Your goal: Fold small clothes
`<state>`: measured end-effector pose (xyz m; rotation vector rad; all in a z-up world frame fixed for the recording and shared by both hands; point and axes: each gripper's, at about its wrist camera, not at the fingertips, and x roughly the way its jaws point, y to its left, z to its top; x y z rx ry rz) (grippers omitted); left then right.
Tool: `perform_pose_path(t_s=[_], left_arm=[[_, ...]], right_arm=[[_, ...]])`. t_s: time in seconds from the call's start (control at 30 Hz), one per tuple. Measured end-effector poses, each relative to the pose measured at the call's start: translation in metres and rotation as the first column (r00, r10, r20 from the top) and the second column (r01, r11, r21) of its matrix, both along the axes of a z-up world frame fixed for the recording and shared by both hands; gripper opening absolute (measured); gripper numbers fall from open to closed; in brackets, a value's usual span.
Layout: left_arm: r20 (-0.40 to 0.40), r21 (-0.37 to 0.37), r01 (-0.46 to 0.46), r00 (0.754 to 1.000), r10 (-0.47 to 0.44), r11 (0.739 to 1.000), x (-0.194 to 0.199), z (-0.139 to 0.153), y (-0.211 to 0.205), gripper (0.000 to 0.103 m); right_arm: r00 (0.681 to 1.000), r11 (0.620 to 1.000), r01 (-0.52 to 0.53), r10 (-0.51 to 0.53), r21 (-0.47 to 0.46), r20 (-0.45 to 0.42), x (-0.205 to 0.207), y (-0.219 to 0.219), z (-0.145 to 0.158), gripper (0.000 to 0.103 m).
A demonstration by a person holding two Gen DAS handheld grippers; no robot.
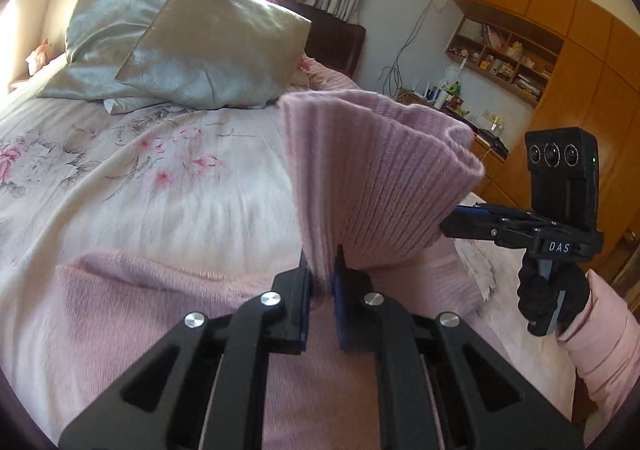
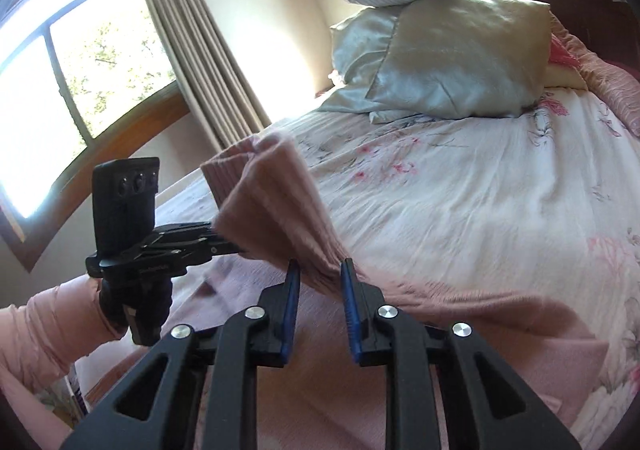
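Tools [image 1: 324, 270] [image 2: 320, 270] pinching raised pink knit [image 1: 372, 170].

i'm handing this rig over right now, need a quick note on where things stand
Left gripper: shut on the ribbed hem of the pink knit garment, raised off the bed.
Right gripper: shut on the same hem further along, also raised.
The hem stands up between the two grippers; the rest of the garment lies on the floral bedspread, near edge. Pillows sit at the head of the bed, clear of the work.
Done: both grips set, edge lifted.
Left: probably carry the lifted edge over the garment, lay it flat, release, then finish the remaining folds.
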<state>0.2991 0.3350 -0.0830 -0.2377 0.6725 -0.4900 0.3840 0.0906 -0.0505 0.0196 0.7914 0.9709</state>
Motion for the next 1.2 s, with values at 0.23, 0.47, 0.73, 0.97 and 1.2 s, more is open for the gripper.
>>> perform_pose_path(t_s=[0.23, 0.47, 0.73, 0.97, 1.2], left_arm=[[-0.061, 0.094, 0.047, 0.997, -0.041, 0.994, -0.078, -0.029, 0.012, 0.015], [-0.081, 0.077, 0.008, 0.997, -0.001, 0.997, -0.049, -0.012, -0.023, 0.021], [-0.236, 0.19, 0.021, 0.971, 0.026, 0.981, -0.035, -0.069, -0.043, 0.022], [-0.276, 0.134, -0.059, 0.956, 0.095, 0.989, -0.048, -0.062, -0.031, 0.023], [-0.256, 0.193, -0.191, 0.937, 0.238, 0.962, -0.191, -0.043, -0.003, 0.04]], right_arm=[[0.999, 0.991, -0.023, 0.016, -0.135, -0.048, -0.069, -0.028, -0.034, 0.029], [0.992, 0.99, 0.042, -0.058, -0.132, -0.116, -0.056, 0.005, -0.043, 0.029], [0.956, 0.948, 0.127, -0.196, -0.291, -0.22, -0.048, 0.003, -0.094, 0.024], [0.934, 0.958, 0.188, -0.243, -0.218, -0.261, -0.057, -0.016, -0.09, 0.033], [0.946, 0.955, 0.261, -0.282, -0.142, -0.159, -0.205, -0.072, -0.056, 0.052]])
